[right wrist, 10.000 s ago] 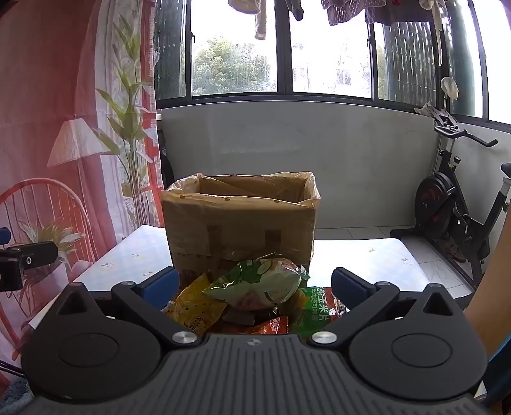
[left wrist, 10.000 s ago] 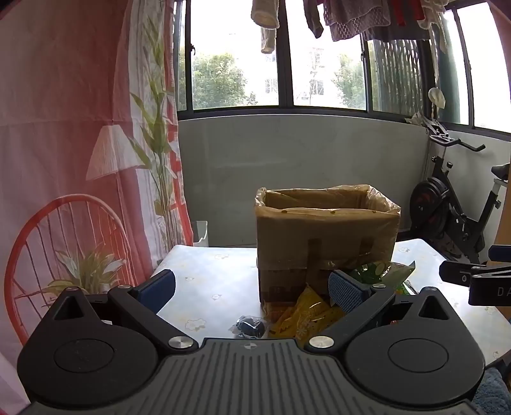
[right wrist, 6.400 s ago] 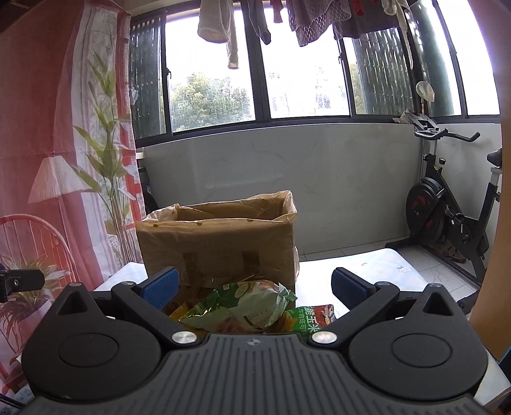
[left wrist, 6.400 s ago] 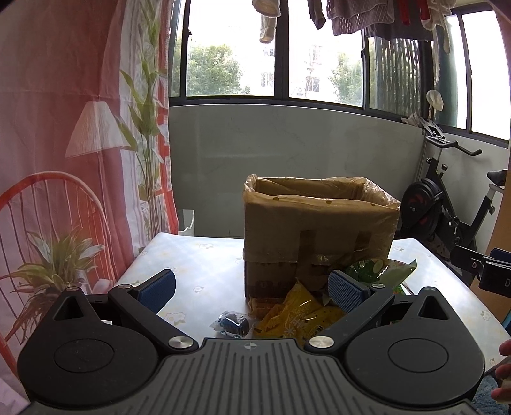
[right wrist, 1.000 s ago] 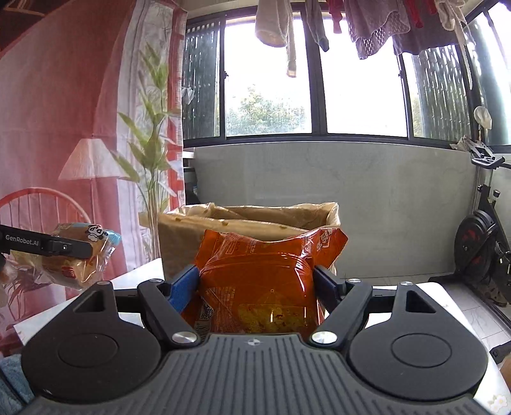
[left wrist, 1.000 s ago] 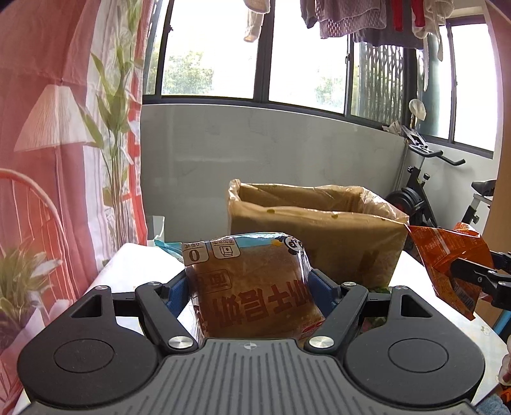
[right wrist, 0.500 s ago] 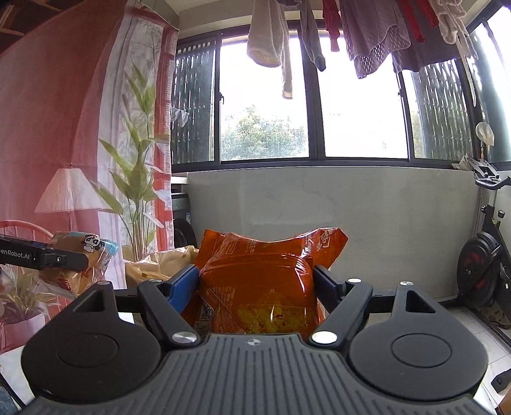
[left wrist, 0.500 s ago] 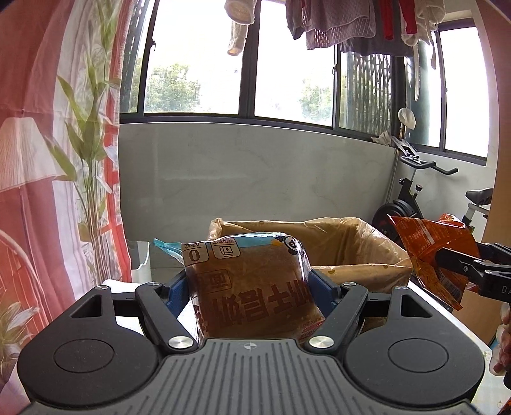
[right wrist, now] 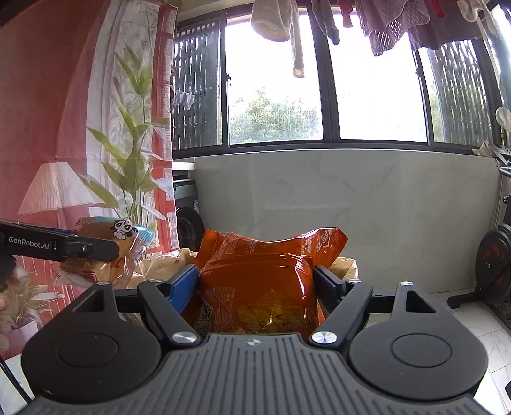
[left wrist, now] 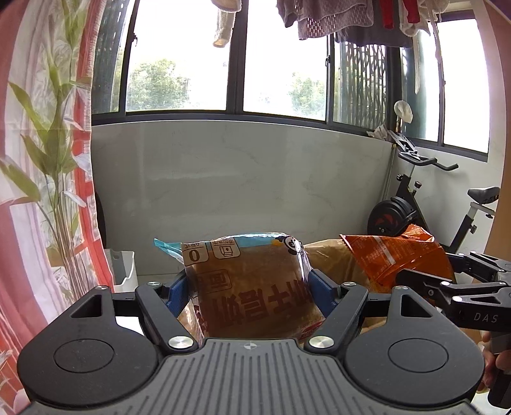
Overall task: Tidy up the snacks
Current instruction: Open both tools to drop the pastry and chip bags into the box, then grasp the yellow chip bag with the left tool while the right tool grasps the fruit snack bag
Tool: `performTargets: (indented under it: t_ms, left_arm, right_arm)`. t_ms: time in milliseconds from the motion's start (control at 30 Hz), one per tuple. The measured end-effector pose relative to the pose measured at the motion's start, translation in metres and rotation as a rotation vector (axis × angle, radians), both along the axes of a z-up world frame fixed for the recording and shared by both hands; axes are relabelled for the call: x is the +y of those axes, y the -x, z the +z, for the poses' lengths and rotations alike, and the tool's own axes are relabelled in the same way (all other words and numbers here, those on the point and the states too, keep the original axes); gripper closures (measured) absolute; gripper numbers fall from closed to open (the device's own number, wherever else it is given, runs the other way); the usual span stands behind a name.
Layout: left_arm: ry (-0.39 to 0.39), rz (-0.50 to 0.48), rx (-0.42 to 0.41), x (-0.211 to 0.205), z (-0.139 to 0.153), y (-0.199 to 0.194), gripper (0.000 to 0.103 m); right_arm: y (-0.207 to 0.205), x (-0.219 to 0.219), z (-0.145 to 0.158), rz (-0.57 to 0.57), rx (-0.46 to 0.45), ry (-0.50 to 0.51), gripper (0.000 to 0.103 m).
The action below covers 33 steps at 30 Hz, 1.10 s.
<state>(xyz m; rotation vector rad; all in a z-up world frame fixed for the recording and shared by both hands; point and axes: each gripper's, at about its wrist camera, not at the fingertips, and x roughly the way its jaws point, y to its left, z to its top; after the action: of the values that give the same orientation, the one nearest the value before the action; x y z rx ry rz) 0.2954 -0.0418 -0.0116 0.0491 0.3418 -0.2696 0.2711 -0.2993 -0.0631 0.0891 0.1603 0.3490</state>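
Observation:
My left gripper [left wrist: 247, 281] is shut on a brown bread packet [left wrist: 252, 287] with a blue top strip and a panda print; its blue pads press both sides. My right gripper [right wrist: 257, 281] is shut on an orange snack bag [right wrist: 265, 287]. Both packets hang above the cardboard box [left wrist: 332, 258], of which only the plastic-lined rim [right wrist: 166, 261] shows behind them. In the left wrist view the orange snack bag [left wrist: 396, 252] and the right gripper's fingers [left wrist: 424, 281] are at the right. In the right wrist view the bread packet [right wrist: 108, 236] and the left gripper's finger [right wrist: 80, 245] are at the left.
A low grey wall [left wrist: 242, 178] under windows runs behind the box. An exercise bike [left wrist: 424, 204] stands at the right. A red printed curtain [right wrist: 64, 127] hangs at the left. A small white bin [left wrist: 123, 271] stands by the curtain. Laundry [right wrist: 415, 22] hangs overhead.
Both grippers, each holding its packet, have moved forward and up toward the box; the box has sunk in view to just its rim. The two packets now sit closer together.

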Motion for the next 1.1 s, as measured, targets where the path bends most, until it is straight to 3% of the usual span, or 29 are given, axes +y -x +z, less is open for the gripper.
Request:
performTargets:
  t_ms: [233, 533, 800, 1100]
  left_arm:
    - [-0.009, -0.025, 0.055, -0.012, -0.007, -0.047, 0.024]
    - [-0.043, -0.041, 0.116, -0.018, -0.021, -0.082, 0.019]
    - [-0.002, -0.032, 0.120, -0.001, -0.009, -0.062, 0.020]
    - [0.039, 0.050, 0.108, 0.052, 0.001, 0.002, 0.020]
  right_arm:
    - [-0.043, 0.004, -0.003, 0.015, 0.056, 0.003, 0.024]
    - [-0.074, -0.003, -0.018, 0.006, 0.209, -0.032, 0.020]
    - [-0.051, -0.017, -0.006, -0.016, 0.192, -0.061, 0.016]
    - [0.006, -0.025, -0.004, -0.013, 0.159, -0.096, 0.016]
